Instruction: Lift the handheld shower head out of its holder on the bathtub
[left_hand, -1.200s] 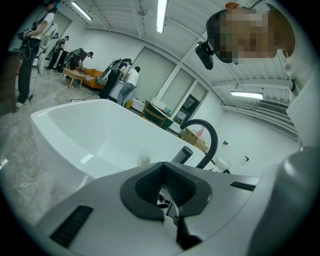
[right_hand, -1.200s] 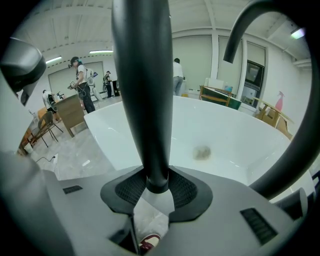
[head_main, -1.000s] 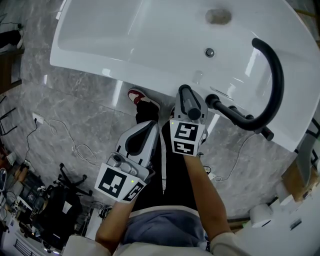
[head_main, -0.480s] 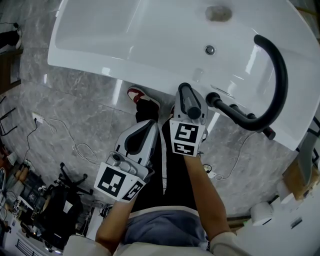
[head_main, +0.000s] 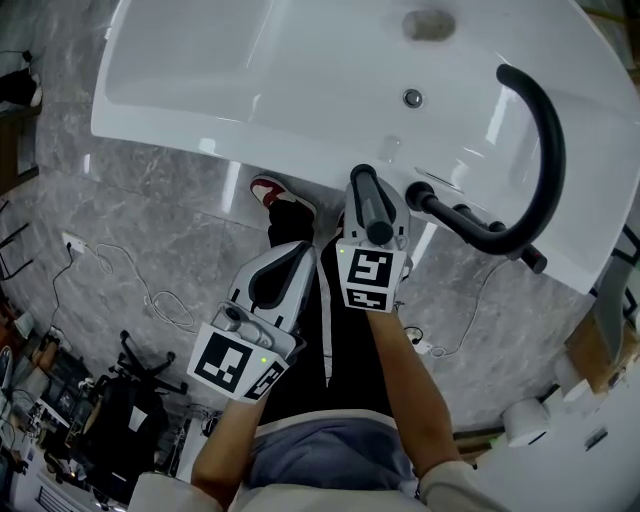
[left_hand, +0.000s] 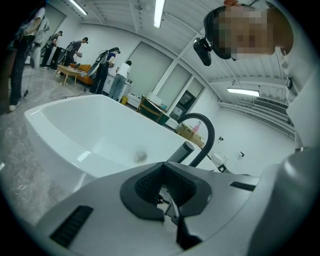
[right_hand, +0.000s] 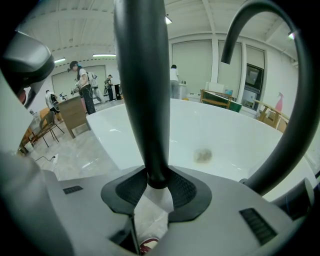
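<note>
While the right gripper (right_hand: 158, 186) pinches the smooth, black, rod-shaped handheld shower head (right_hand: 142, 90) at the near rim of the glossy white bathtub (head_main: 250, 80), beside a curved black spout (head_main: 547, 130), the left gripper (left_hand: 165, 189) sits pressed together, empty, back from the tub. Veined grey stone floor (head_main: 150, 220) lies below.

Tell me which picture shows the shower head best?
The right gripper view. The shower head fills it, a black stick clamped in the right gripper. The head view shows it small, from above. The left gripper view does not clearly show it.
</note>
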